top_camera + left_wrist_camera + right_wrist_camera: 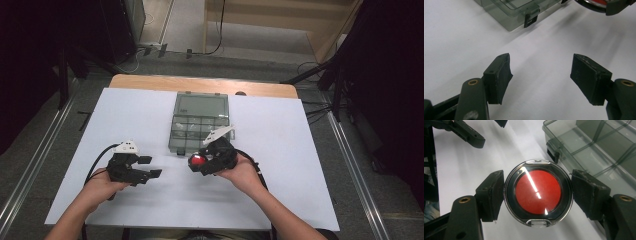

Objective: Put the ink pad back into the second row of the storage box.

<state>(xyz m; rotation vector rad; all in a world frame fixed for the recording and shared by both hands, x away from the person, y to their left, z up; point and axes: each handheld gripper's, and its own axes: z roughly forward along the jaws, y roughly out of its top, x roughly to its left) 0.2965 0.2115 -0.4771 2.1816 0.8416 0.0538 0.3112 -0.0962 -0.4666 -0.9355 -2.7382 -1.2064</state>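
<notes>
A round clear compact with a red disc inside (538,193) sits squeezed between the two black pads of my right gripper (538,193). From above, that red compact (197,161) shows at the tip of my right gripper (199,164), held just above the white sheet near the front of a smoky clear compartment box (200,122). My left gripper (152,167) hovers to the left with its jaws wide apart and nothing between them. In the left gripper view, my left gripper (541,72) frames bare white sheet, with the box corner (514,12) beyond.
The compartment box (599,147) lies open, lid tipped back toward the table's far wooden edge (200,84). A white sheet (300,165) covers the table. Dark stands and cables ring the floor on both sides.
</notes>
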